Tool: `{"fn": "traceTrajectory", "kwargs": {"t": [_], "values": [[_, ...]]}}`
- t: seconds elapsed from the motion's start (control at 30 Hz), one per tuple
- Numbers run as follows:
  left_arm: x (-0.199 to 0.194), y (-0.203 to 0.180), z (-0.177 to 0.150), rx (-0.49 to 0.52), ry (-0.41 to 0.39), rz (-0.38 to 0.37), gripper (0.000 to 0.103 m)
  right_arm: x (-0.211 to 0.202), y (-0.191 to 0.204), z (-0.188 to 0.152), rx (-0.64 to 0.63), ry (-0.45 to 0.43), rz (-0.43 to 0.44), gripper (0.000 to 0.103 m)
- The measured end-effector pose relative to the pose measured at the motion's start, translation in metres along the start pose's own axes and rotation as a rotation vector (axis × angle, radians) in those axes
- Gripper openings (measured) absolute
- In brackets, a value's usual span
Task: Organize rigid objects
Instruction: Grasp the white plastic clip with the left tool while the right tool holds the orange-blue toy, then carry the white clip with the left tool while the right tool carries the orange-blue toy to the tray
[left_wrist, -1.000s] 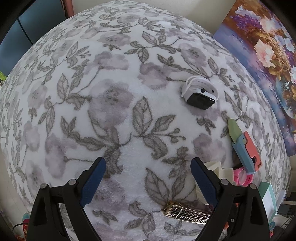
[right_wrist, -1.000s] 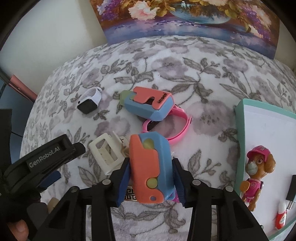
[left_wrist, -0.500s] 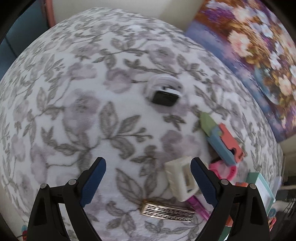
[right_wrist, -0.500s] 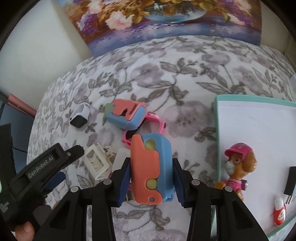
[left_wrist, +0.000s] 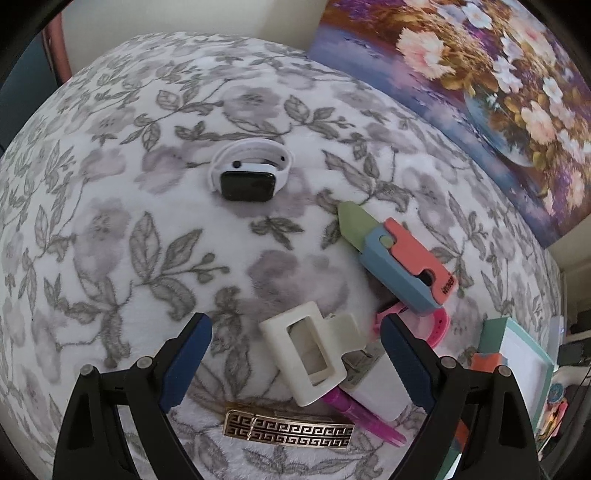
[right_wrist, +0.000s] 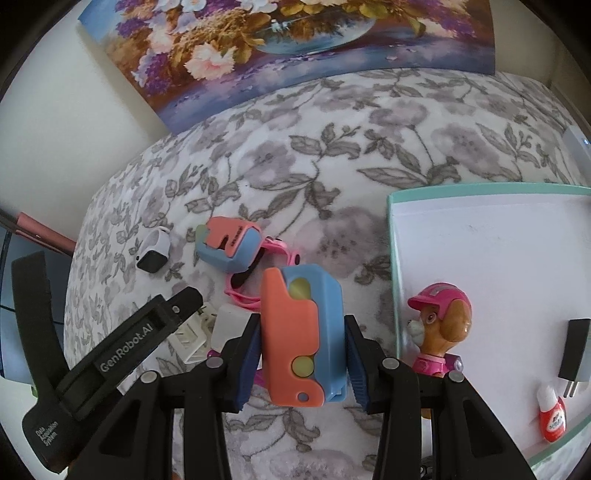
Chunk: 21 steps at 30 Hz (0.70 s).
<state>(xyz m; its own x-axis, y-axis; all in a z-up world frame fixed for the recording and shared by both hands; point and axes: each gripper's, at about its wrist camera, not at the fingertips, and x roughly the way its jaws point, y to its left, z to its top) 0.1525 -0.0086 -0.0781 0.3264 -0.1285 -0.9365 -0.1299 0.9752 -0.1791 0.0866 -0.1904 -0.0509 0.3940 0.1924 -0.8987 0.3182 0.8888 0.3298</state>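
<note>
held toy (right_wrist: 301, 336): coral-and-blue, upright between the pads
second toy (left_wrist: 400, 264): flat on blanket, over pink strap (left_wrist: 437, 325)
watch (left_wrist: 249, 175): white band, apart

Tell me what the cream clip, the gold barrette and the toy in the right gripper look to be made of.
Cream clip: likely matte plastic, with a thick moulded frame and no glint. Gold barrette: apparently metal, shiny with a cut key pattern. Toy held by the right gripper: smooth plastic, judging by its flat solid colours.
</note>
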Motion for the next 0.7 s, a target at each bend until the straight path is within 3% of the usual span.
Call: {"fn": "traceTrajectory", "kwargs": {"t": [0.23,0.27,0.47,0.7], "values": [[0.006,-0.002,-0.001,0.025,0.008,0.010,0.072,0.000,-0.003,0.000,0.012,0.003,0.002,0.045],[0.006,-0.002,-0.001,0.028,0.008,0.004,0.062,0.000,-0.003,0.000,0.015,0.004,0.002,0.045],[0.000,-0.003,-0.002,0.042,-0.009,0.001,0.061,-0.001,-0.004,0.000,0.021,0.003,-0.001,0.045],[-0.038,-0.002,0.008,0.039,-0.100,-0.014,0.061,-0.018,-0.004,0.003,0.026,-0.022,0.006,0.045]]}}
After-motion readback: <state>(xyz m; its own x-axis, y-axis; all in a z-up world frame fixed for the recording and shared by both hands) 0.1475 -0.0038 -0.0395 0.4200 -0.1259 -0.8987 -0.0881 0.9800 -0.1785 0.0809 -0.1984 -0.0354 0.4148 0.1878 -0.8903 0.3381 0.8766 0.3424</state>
